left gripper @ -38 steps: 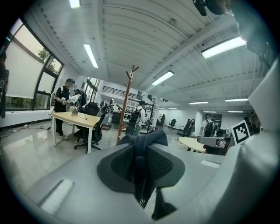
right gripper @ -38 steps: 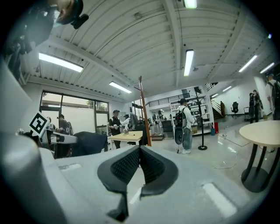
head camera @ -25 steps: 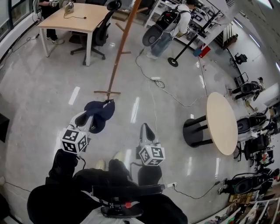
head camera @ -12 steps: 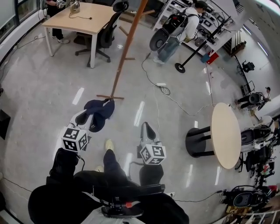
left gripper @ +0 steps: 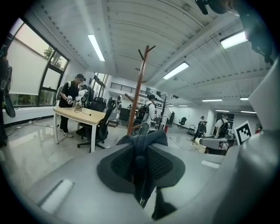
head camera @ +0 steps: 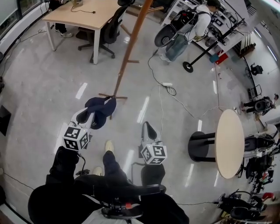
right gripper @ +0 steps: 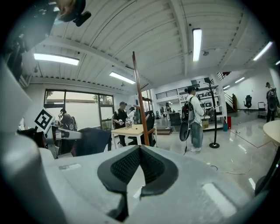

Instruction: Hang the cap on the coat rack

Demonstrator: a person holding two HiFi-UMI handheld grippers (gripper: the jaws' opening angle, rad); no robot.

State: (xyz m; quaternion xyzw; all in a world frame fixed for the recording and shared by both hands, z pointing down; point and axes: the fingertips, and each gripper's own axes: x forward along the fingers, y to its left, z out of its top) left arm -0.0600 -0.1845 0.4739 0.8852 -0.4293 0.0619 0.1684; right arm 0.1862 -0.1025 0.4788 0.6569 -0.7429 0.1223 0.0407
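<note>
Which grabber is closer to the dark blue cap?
Left. The left gripper has its jaws clamped on the cap, so it touches it. The right gripper is off to the cap's right, apart from it, jaws together on nothing.

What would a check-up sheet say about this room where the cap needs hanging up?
Surface: shiny grey floor; no worktable in use.
Job's things: dark cap not yet on the coat rack, which stands upright ahead.
Clutter: black equipment along the right edge.
Grippers: left gripper shut on the cap; right gripper shut, empty.
Cables: white cable snakes across the floor beside the rack.
Surroundings: desk, office chair, round table, person with backpack.
</note>
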